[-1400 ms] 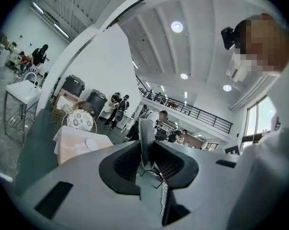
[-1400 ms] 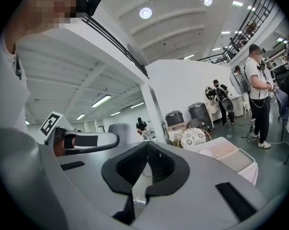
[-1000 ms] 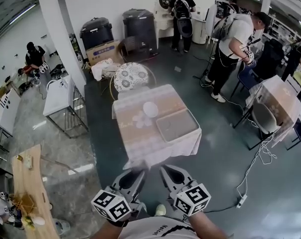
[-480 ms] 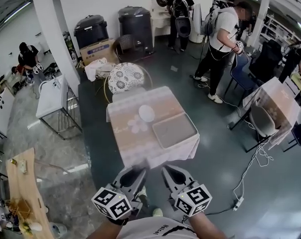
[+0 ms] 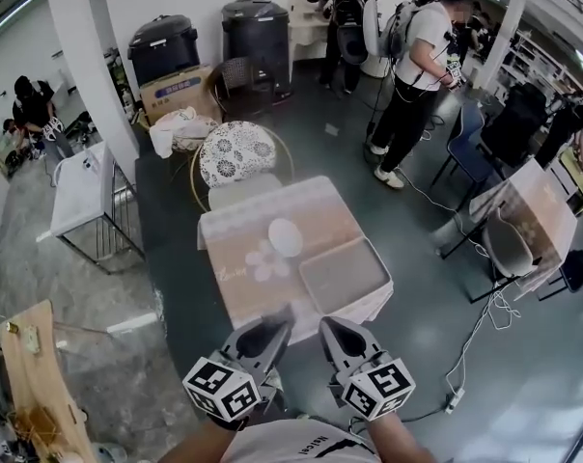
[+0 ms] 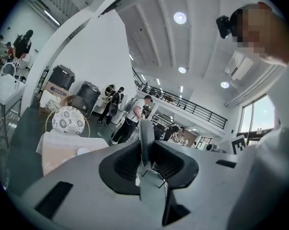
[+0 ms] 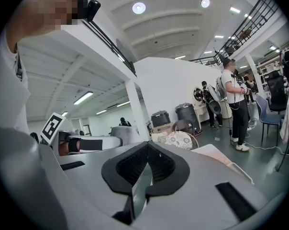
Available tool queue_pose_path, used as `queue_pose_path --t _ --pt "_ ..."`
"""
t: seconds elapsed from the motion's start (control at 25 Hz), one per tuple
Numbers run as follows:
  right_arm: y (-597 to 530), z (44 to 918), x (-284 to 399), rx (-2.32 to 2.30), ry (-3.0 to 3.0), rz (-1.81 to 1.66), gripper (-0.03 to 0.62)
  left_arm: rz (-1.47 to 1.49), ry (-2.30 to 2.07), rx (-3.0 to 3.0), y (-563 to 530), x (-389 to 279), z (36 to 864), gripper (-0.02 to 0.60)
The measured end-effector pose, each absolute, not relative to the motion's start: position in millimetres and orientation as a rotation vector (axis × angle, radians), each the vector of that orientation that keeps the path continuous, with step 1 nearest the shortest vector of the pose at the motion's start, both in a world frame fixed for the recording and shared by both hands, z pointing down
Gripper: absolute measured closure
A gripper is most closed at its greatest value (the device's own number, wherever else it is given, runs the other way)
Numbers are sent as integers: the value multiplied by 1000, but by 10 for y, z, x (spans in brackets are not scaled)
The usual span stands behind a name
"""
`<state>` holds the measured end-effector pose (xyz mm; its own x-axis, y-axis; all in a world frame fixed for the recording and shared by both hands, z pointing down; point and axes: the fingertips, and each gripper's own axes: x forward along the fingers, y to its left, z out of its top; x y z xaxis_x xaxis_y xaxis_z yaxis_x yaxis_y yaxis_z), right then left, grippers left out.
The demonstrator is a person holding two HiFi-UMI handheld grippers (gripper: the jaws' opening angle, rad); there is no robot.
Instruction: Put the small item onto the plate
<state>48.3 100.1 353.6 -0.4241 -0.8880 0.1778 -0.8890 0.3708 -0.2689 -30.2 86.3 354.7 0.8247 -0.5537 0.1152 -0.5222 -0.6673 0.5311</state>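
A white plate (image 5: pixel 285 236) and a grey tray (image 5: pixel 345 275) lie on a small table with a pale cloth (image 5: pixel 241 278), ahead of both grippers. The left gripper (image 5: pixel 272 328) is held low by the person's body, short of the table's near edge. In the left gripper view its jaws (image 6: pixel 145 145) are shut on a thin flat grey item (image 6: pixel 145 131) that stands up between the pads. The right gripper (image 5: pixel 332 328) is beside the left one. The right gripper view shows its jaws (image 7: pixel 147 147) shut and empty, with the tips meeting.
A round chair with a patterned cushion (image 5: pixel 237 152) stands behind the table. Several people (image 5: pixel 414 66) stand at the back right. Also around: a white rack (image 5: pixel 84 186) at left, a wooden bench (image 5: pixel 31 374) at lower left, another draped table (image 5: pixel 528 210) at right, floor cables (image 5: pixel 465 374).
The table has come slightly closer and lower in the head view as the person moves toward it. Both grippers keep their pose and grip.
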Motion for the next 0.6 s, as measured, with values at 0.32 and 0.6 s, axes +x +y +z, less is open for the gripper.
queue_pose_path --t 0.32,0.6 --pt "426 3598 462 1735 -2544 507 580 -47 -741 2453 196 -310 3684 495" --pt "-16 3710 625 1752 -2515 529 580 15 -739 2449 -277 -145 3902 495"
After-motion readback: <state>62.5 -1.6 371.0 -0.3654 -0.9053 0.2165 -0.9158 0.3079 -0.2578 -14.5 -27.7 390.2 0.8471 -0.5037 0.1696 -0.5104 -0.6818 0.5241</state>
